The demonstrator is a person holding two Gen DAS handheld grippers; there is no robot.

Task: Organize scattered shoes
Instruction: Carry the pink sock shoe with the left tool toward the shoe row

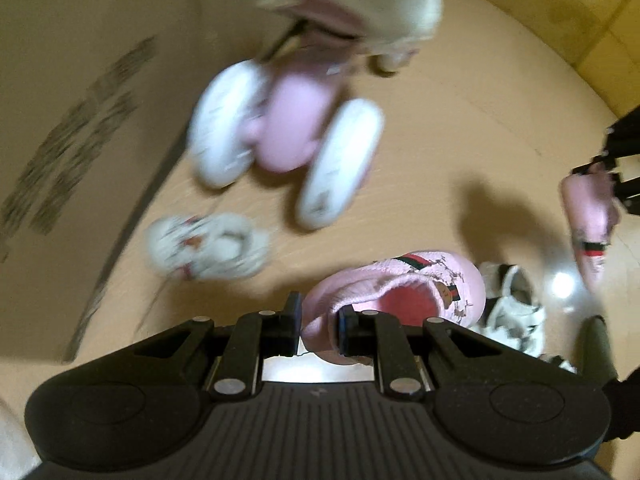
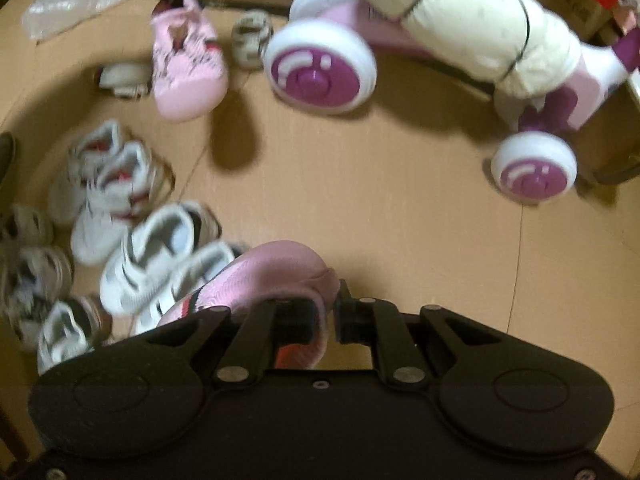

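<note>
Both grippers (image 1: 318,326) (image 2: 325,314) pinch pink shoes (image 1: 404,300) (image 2: 276,272) above open floor (image 2: 400,200).

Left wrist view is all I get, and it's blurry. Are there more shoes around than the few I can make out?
Observer: Yes. The right wrist view shows a cluster of white sneakers side by side on the floor. They sit left of the right gripper, which pinches a second pink shoe.
Operator: That toy with white wheels, what's on the wheels' sides?
Observer: The ride-on toy has purple hubs.
Operator: How does my pink shoe look from over there?
Observer: The pink shoe in the left gripper hangs toe down, apparently clear of the floor, with its shadow below.
</note>
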